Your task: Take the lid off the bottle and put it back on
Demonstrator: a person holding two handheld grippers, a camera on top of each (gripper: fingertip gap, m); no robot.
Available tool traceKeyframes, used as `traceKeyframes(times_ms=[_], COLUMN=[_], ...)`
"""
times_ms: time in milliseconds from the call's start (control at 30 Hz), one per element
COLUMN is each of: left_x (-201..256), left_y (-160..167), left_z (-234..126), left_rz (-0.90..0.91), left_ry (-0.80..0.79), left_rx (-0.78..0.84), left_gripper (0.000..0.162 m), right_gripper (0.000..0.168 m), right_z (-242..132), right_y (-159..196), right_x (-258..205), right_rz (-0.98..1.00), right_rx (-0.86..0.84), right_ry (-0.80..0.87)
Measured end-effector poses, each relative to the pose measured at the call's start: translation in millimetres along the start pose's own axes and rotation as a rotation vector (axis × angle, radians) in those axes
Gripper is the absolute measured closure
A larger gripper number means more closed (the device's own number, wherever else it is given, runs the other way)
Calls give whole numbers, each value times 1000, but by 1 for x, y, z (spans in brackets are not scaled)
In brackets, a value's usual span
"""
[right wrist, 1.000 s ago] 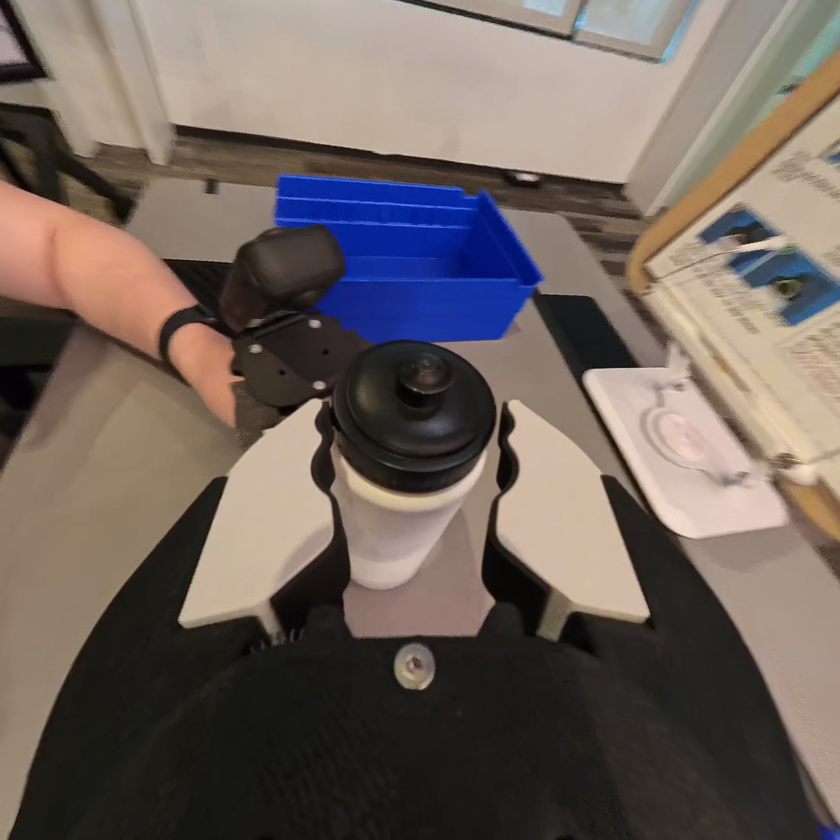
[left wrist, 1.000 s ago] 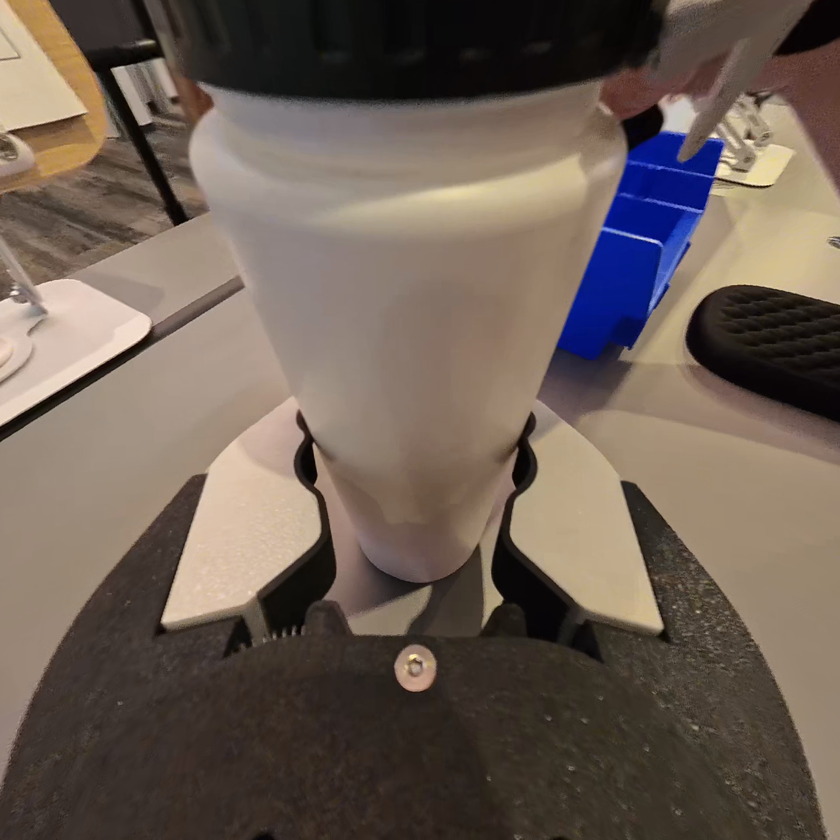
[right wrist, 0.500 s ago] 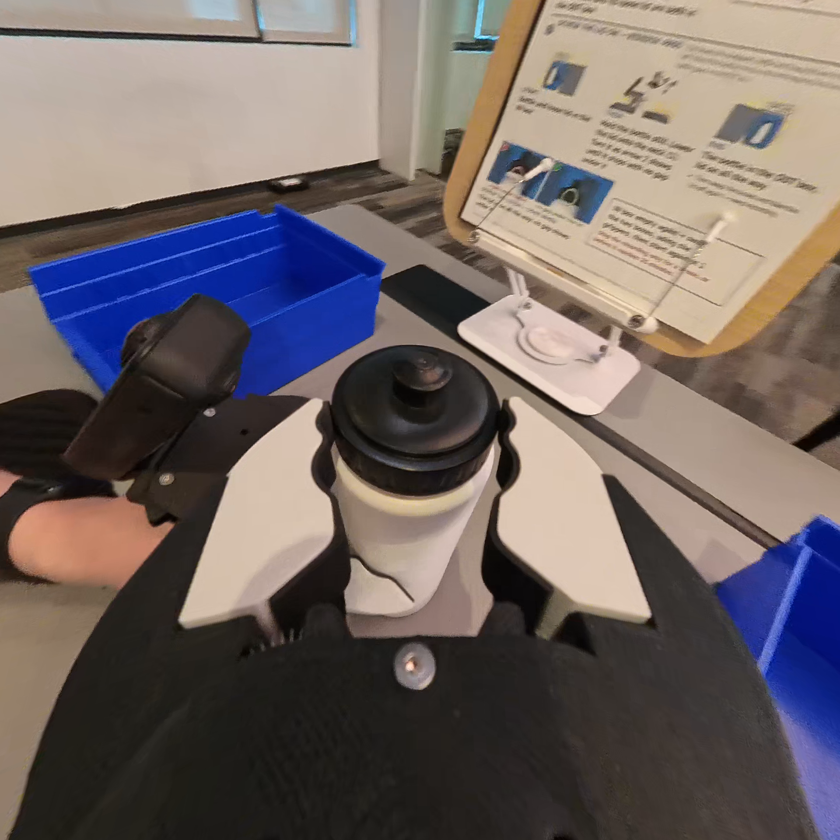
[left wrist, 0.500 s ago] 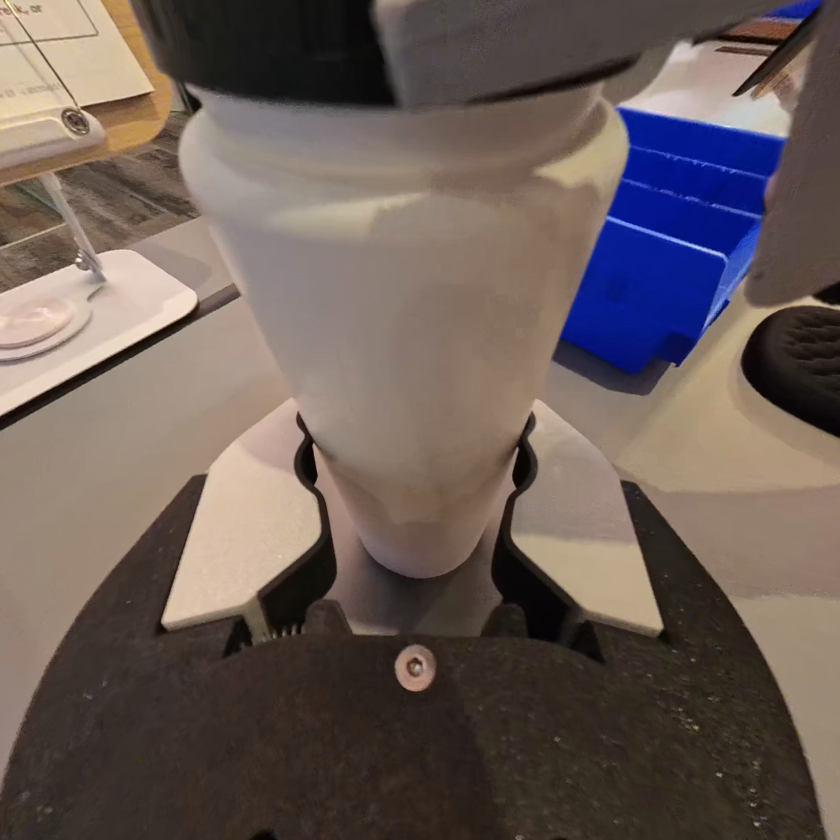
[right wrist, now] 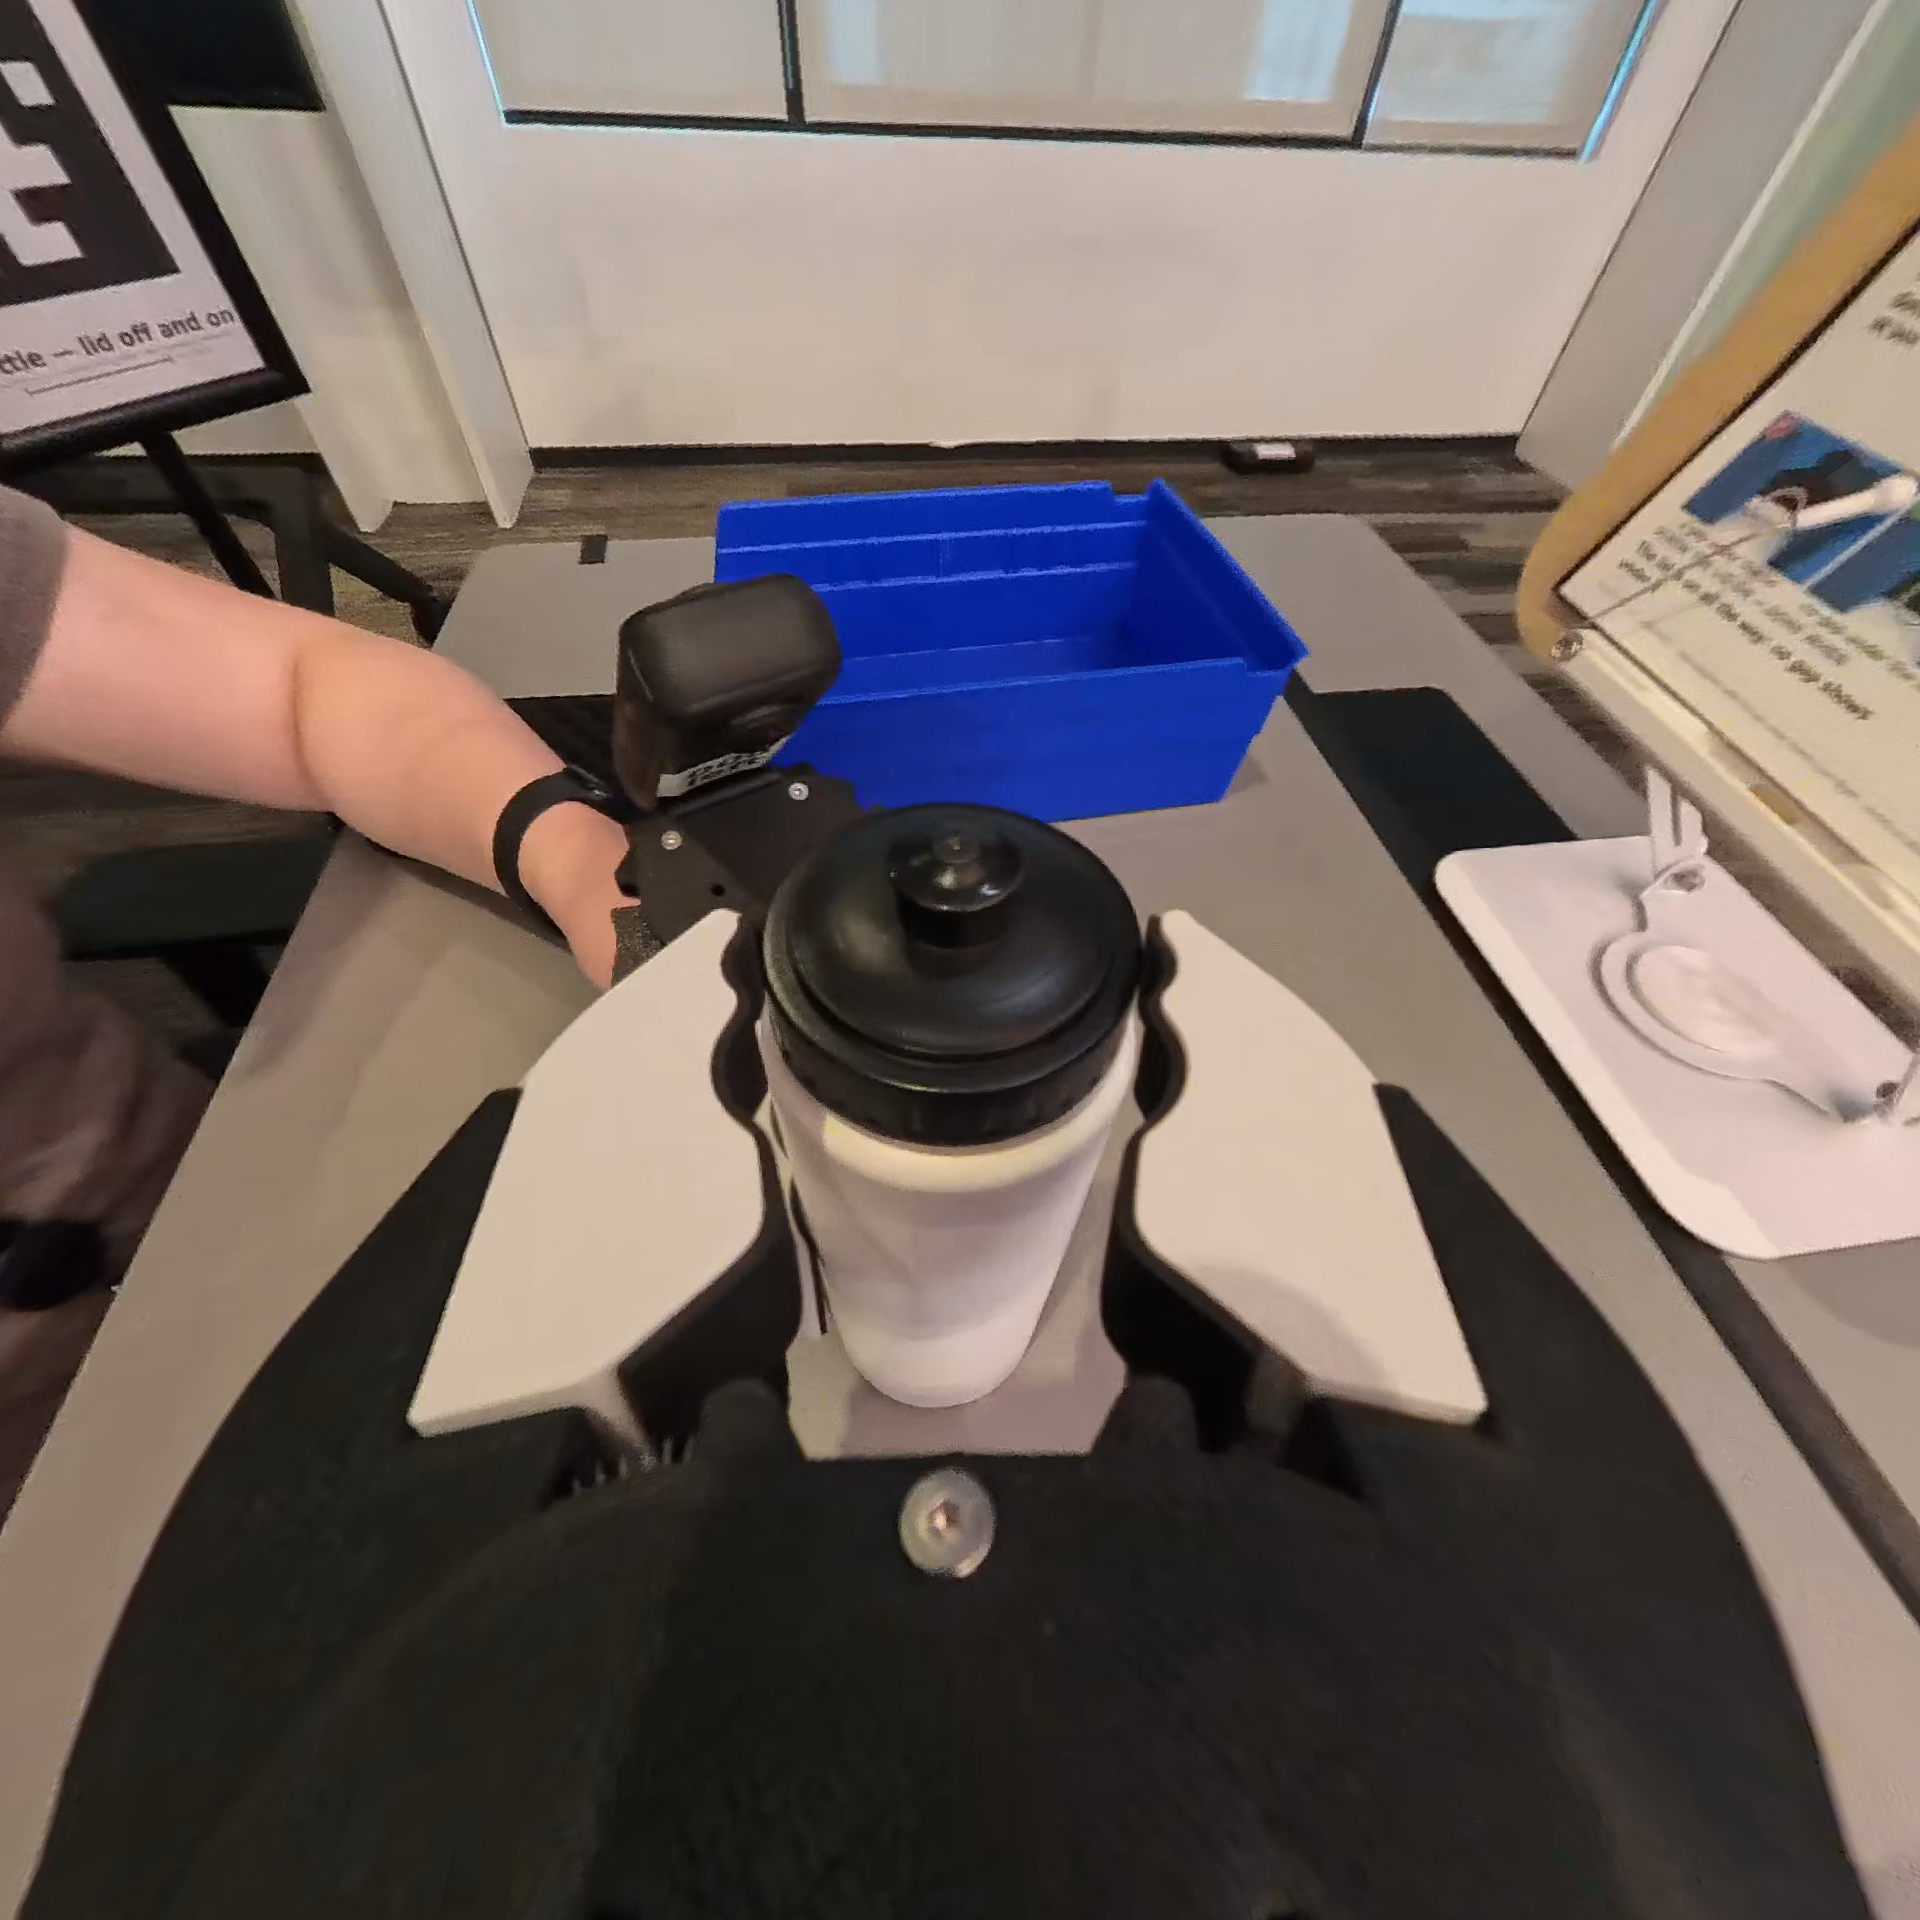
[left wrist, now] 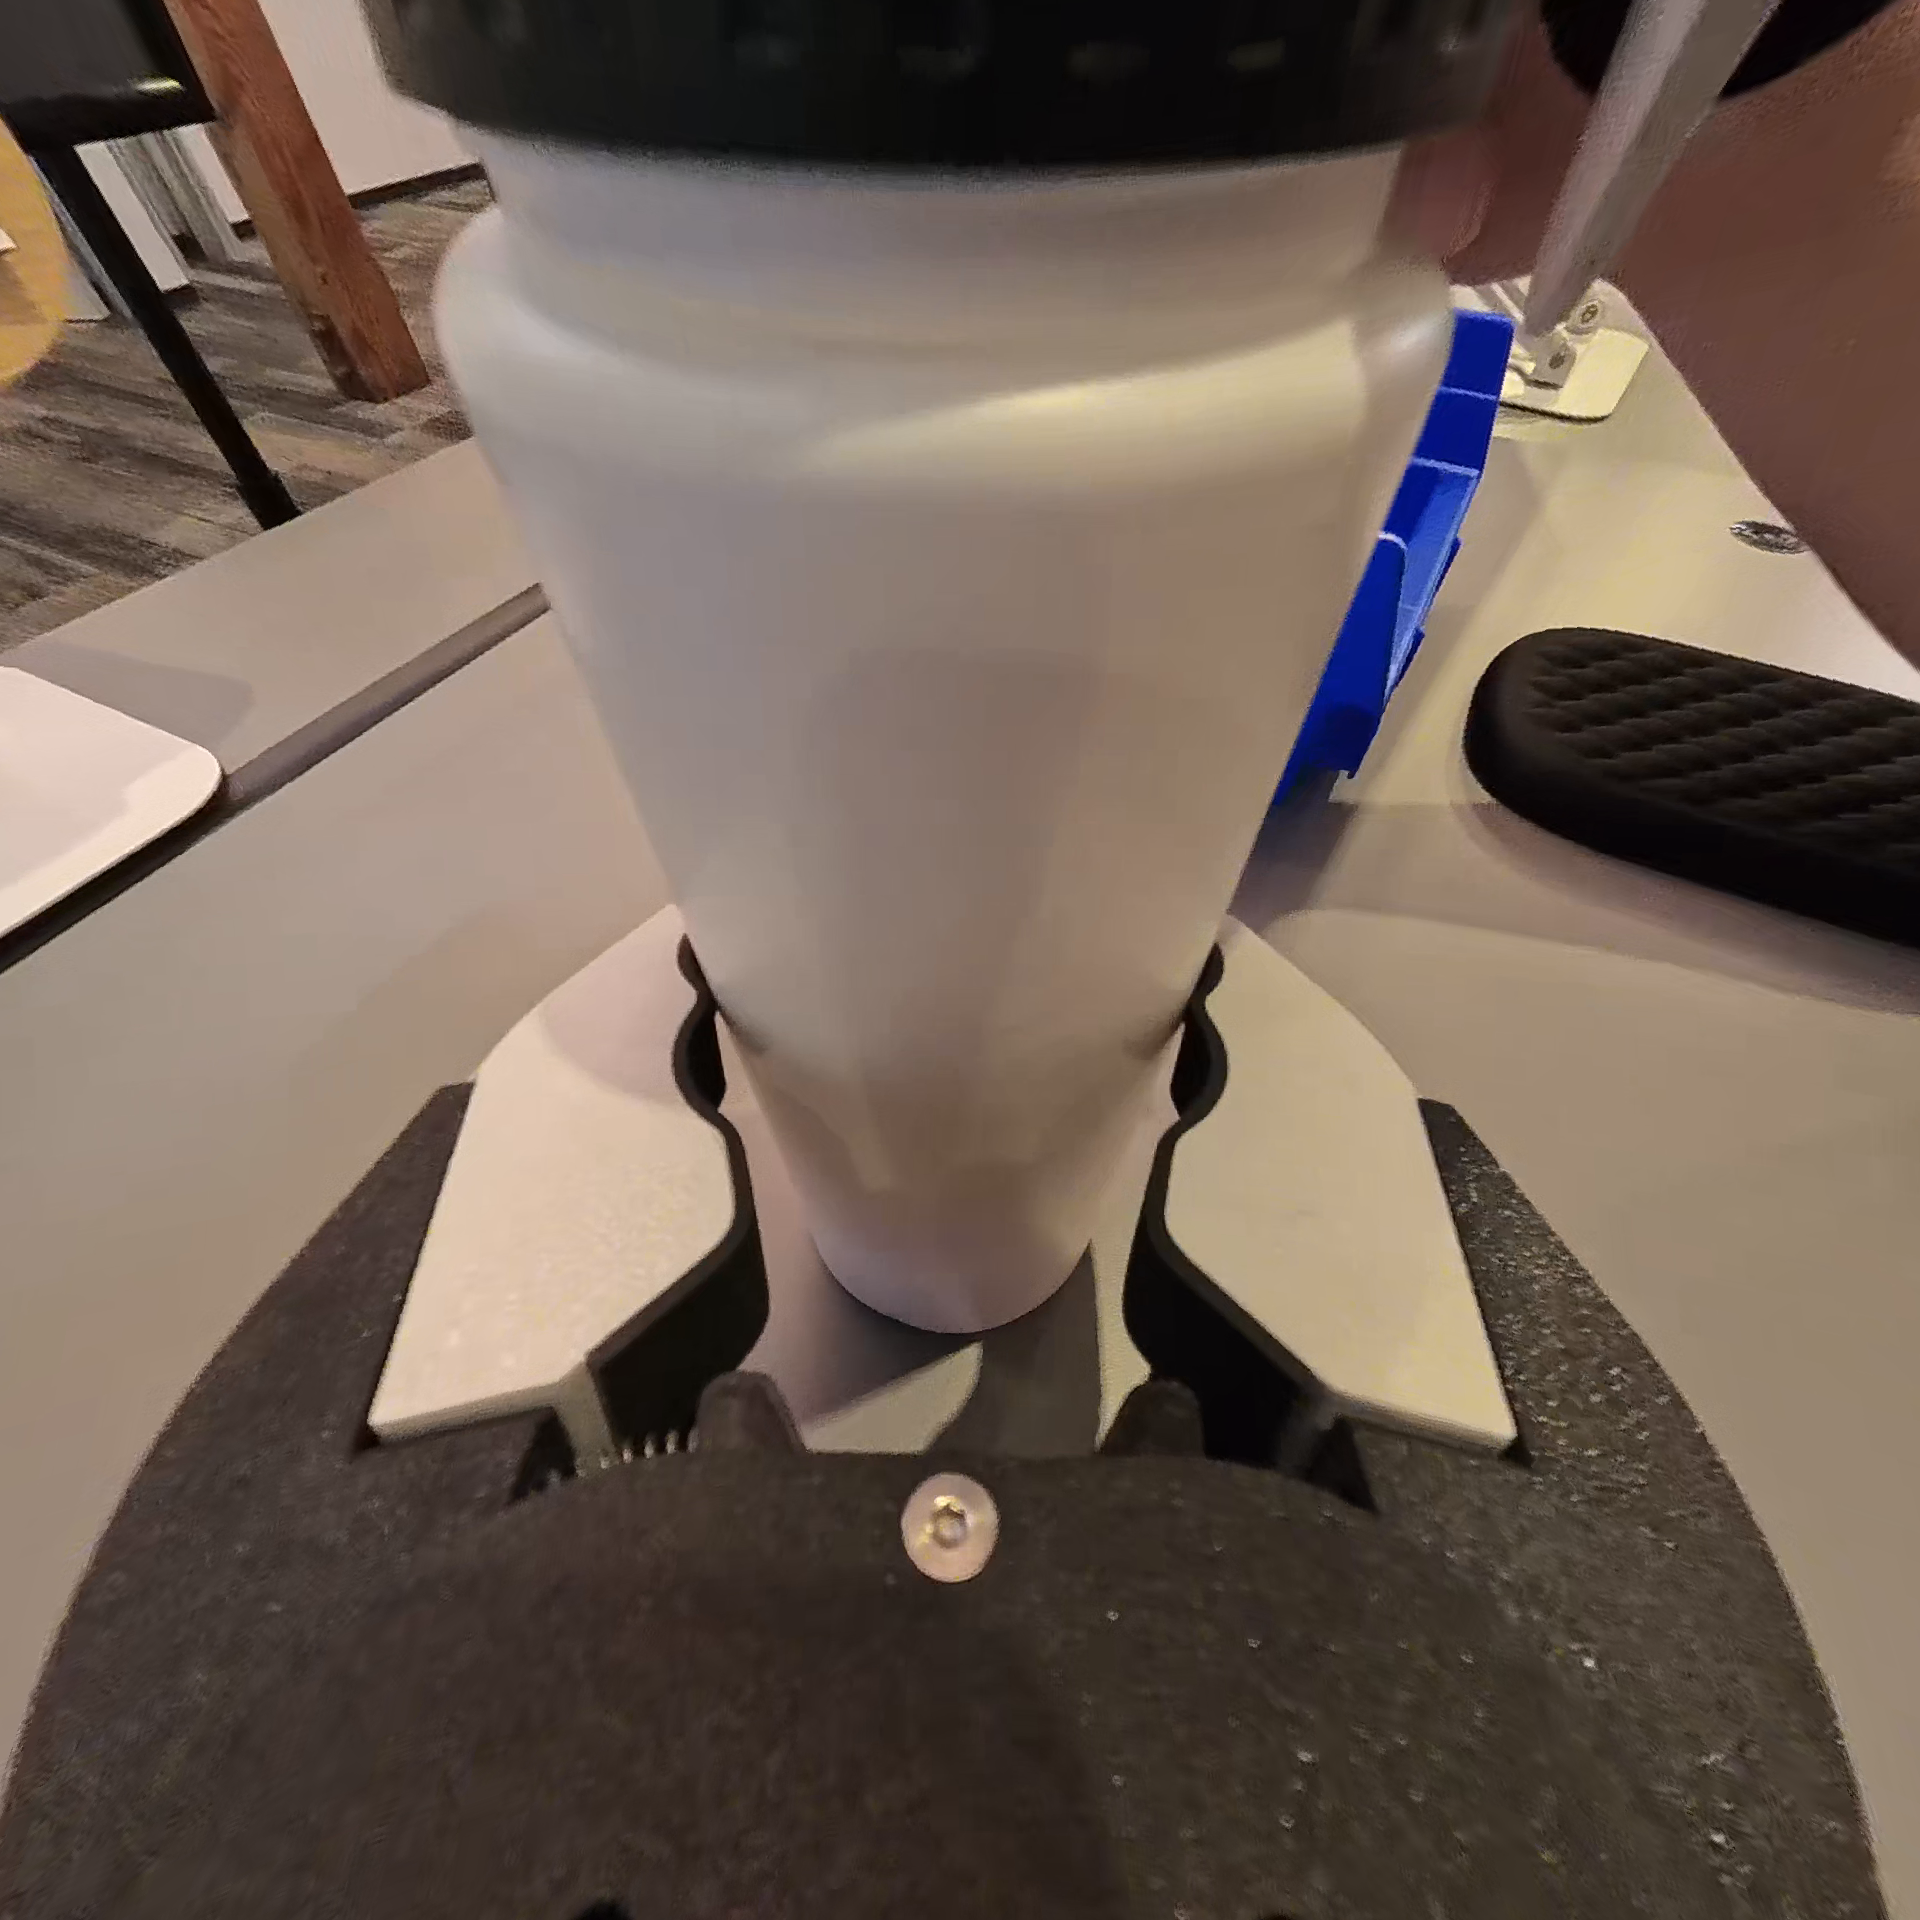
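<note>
Left gripper [left wrist: 951,1049] jaws clamp the white bottle [left wrist: 935,675] low on its body, upright on the desk [left wrist: 312,935]; right gripper [right wrist: 951,997] jaws close around the black lid [right wrist: 951,997]. Twist squarely, keeping the body steady

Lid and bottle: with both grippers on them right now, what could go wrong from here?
1. The left gripper clamps only the narrow lower part of the white bottle; twisting the black lid may spin the bottle in that grip.
2. The right gripper pinches just the lid's rim, so it could slip off mid-turn.
3. The blue bin sits close behind; a freed lid might drop into it.
</note>
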State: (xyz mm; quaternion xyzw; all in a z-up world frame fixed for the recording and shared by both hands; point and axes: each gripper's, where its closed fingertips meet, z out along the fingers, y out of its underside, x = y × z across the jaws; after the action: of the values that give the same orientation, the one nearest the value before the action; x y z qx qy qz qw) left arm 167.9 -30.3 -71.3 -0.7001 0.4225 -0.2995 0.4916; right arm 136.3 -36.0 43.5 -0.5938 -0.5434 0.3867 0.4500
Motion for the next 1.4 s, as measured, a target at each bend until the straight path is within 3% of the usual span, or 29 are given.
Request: traceKeyframes(times_ms=[167, 367, 433, 533, 667, 800, 933, 1100, 1300, 1400], left_x=[-4, -18, -20, -20, -14, -6, -5, -11, -24, -25], left_y=[0, 0, 0, 0, 1, 1, 1, 1, 1, 3], left_z=[-1, 3, 3, 2, -1, 1, 1, 2, 4, 2], left_rz=[-9, -49, -44, -42, -12, -1, -6, -25, -41, -19], left_ry=[-39, -175, -207, -185, -124, -74, -52, -90, -210, -205], left_rx=[-21, -45, -52, -39, -29, -13, -11, -32, -50, -53], left_gripper=[76, 76, 76, 76, 76, 76, 76, 76, 76, 75], right_gripper=[97, 96, 97, 97, 87, 87, 97, 97, 97, 97], right_z=[3, 2, 1, 3, 4, -3, 1, 3, 4, 8], right_y=[0, 0, -1, -1, -7, 2, 6, 6, 5, 2], right_x=[4, 21, 21, 19, 4, 3, 4, 12, 23, 21], right_rz=[40, 188, 157, 129, 49, -38, 20, 58, 157, 113], right_rx=[-21, 60, 82, 75, 87, 28, 6, 13, 67, 88], right_ry=[104, 543, 643, 604, 314, 154, 88, 239, 665, 670])
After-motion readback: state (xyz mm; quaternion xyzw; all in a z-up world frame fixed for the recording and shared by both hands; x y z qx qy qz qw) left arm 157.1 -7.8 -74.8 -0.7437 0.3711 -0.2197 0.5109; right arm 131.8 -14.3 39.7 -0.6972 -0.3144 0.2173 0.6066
